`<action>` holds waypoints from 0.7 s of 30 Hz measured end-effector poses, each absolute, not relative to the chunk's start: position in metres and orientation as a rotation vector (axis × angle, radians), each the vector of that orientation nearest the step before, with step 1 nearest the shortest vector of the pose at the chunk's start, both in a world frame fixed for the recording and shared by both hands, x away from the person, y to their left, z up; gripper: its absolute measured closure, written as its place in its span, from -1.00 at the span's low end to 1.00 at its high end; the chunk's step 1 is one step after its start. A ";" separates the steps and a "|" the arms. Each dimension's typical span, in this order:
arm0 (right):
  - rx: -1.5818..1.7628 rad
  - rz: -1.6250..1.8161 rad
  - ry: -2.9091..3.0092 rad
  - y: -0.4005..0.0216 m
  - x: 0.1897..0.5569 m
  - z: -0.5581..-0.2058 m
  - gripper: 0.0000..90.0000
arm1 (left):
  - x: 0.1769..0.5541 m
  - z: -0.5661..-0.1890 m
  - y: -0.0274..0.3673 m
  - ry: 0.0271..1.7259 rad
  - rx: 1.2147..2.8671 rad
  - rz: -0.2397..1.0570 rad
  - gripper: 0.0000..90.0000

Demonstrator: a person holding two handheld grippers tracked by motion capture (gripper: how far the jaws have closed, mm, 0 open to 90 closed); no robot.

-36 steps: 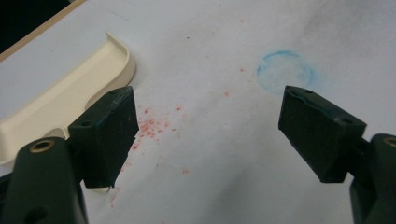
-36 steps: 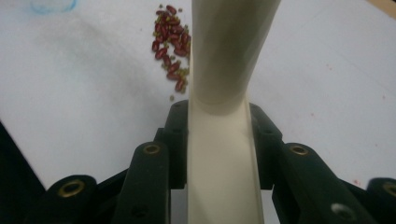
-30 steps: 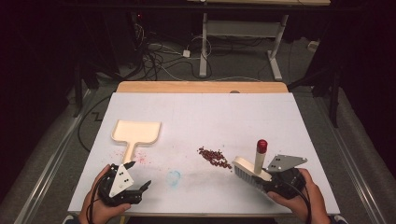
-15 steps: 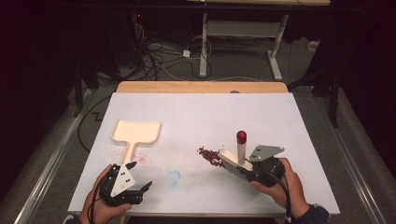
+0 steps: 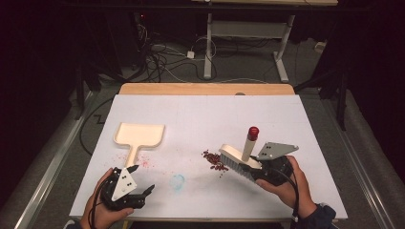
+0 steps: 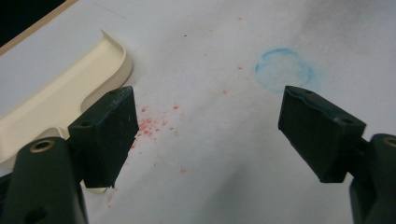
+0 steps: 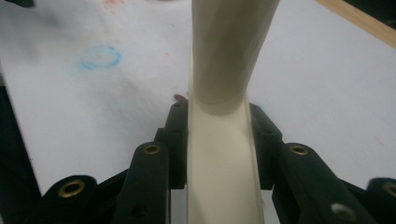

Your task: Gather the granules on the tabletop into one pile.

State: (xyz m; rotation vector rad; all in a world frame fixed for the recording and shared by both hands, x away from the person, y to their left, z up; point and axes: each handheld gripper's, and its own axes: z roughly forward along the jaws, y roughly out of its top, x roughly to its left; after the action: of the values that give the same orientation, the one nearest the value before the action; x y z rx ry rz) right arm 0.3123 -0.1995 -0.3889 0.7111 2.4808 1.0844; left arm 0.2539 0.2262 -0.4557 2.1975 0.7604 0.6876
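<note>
We are gripping the stiff, light brush (image 5: 237, 159) by its base with the right gripper (image 5: 258, 168) near the table's front edge; the left gripper (image 5: 143, 183) is gaping empty.

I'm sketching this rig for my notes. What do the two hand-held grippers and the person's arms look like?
Both are black. The left hand-held gripper carries a pale grey three-cornered plate with dark dots; its jaws end in flat block-shaped pads, with brass-ringed holes in the links. The right hand-held gripper has a darker grey plate. A black cable trails from each. A dark blue sleeve covers the right forearm.
</note>
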 end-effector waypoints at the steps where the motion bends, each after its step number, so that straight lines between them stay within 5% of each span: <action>1: 0.698 1.107 2.482 -0.199 0.312 -0.389 0.50 | 0.254 -0.456 0.226 0.760 2.199 0.689 -0.57; 21: 0.326 1.296 2.651 -0.156 0.318 -0.414 0.49 | 0.254 -0.456 0.229 0.794 2.174 0.700 -0.58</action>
State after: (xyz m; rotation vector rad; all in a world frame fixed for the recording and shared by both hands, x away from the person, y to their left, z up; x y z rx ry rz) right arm 0.3179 -0.1563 -0.4143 0.3257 2.6506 1.2958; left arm 0.2541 0.2293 -0.4558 2.1743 0.7938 0.7003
